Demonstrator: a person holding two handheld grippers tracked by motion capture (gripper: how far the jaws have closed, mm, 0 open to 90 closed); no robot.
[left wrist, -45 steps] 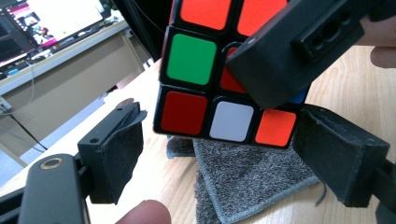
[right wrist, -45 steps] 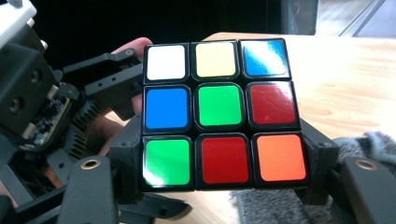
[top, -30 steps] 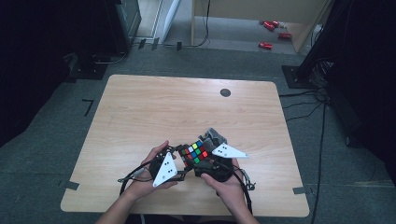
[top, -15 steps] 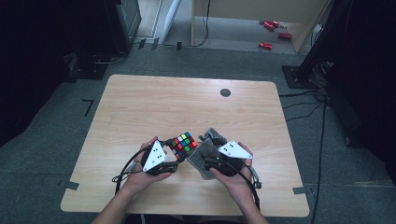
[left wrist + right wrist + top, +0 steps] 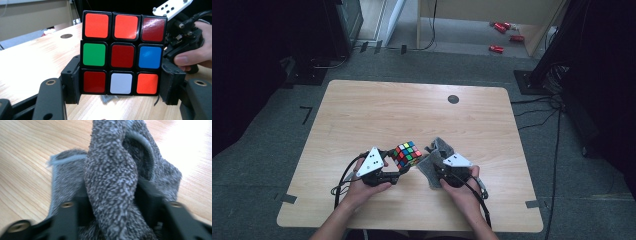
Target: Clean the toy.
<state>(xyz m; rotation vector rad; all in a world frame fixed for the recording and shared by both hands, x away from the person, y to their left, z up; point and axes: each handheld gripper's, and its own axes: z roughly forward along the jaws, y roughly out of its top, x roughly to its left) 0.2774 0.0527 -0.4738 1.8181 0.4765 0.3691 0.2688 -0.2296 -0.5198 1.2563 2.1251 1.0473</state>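
A scrambled Rubik's cube [image 5: 407,154] [image 5: 121,52] is held just above the wooden table [image 5: 412,110], with my left gripper [image 5: 403,164] [image 5: 121,83] shut on its lower layer. A red, orange, green, blue and white face looks at the left gripper's camera. To the cube's right lies a crumpled grey cloth [image 5: 434,157] [image 5: 110,170]. My right gripper [image 5: 435,169] [image 5: 112,202] has just been closing its jaws and now pinches a raised fold of that cloth. The cloth's lower part rests on the table [image 5: 25,157]. The right gripper [image 5: 185,32] sits close beside the cube.
A small dark round hole [image 5: 453,99] marks the table's far right part. Both hands work near the front edge. Dark equipment stands on the floor at the left and right, and red items [image 5: 502,30] lie on the floor beyond the table.
The left gripper has carried the cube leftward, away from the right gripper. The right gripper has sunk toward the table with the cloth.
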